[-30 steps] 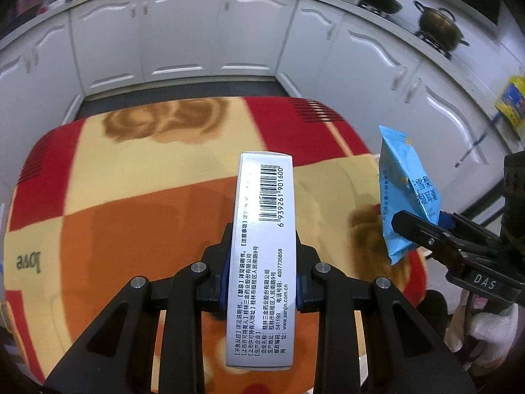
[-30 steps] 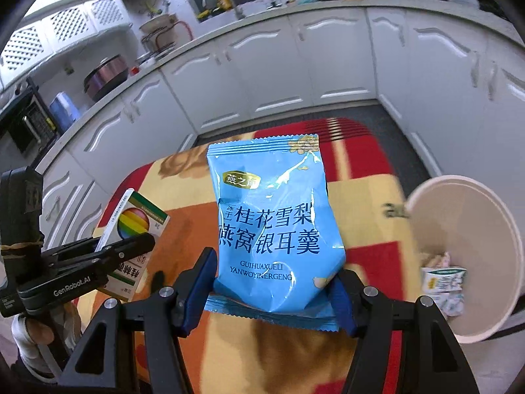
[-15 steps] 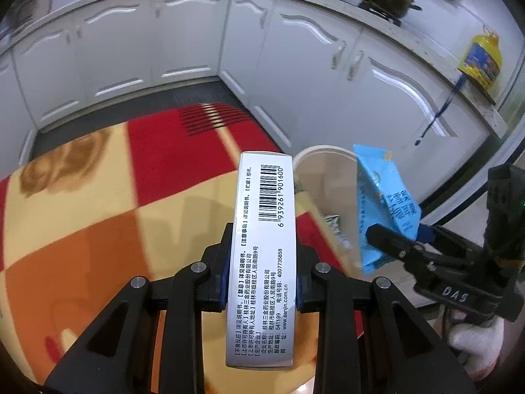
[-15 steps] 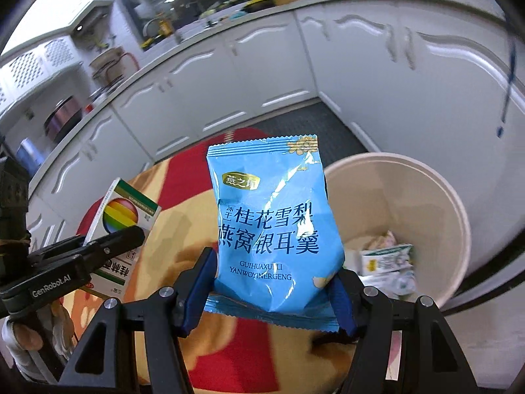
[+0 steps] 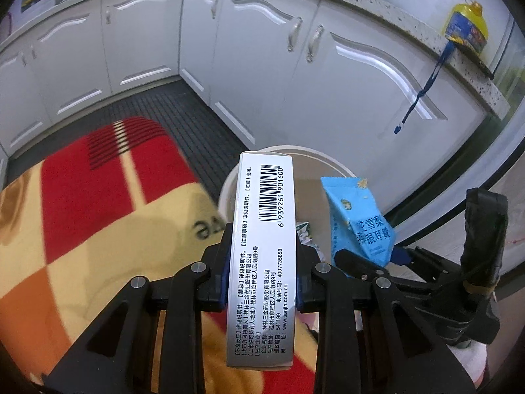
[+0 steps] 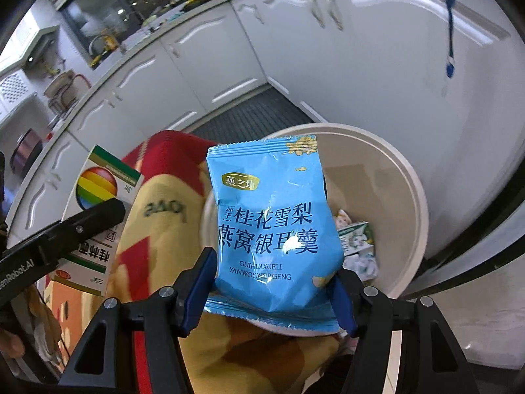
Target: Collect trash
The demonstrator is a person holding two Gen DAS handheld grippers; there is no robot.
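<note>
My left gripper [image 5: 261, 272] is shut on a white medicine box [image 5: 262, 256] with a barcode, held upright near the table's edge. The box's rainbow-ball face shows in the right wrist view [image 6: 95, 216]. My right gripper [image 6: 272, 292] is shut on a blue snack packet [image 6: 272, 216], held in front of a cream trash bin [image 6: 407, 190]. The packet [image 5: 361, 220] and the bin's rim [image 5: 288, 149] also show in the left wrist view. Crumpled wrappers [image 6: 357, 246] lie inside the bin.
A table with a red, orange and yellow cloth [image 5: 82, 216] lies to the left of the bin. White kitchen cabinets [image 5: 295, 75] stand close behind the bin. A dark floor mat [image 5: 183, 111] runs along them. A yellow oil bottle [image 5: 466, 26] stands on the counter.
Both grippers have swung right with their items, off the table's middle toward the bin. The bin is now larger and nearer in both views.
</note>
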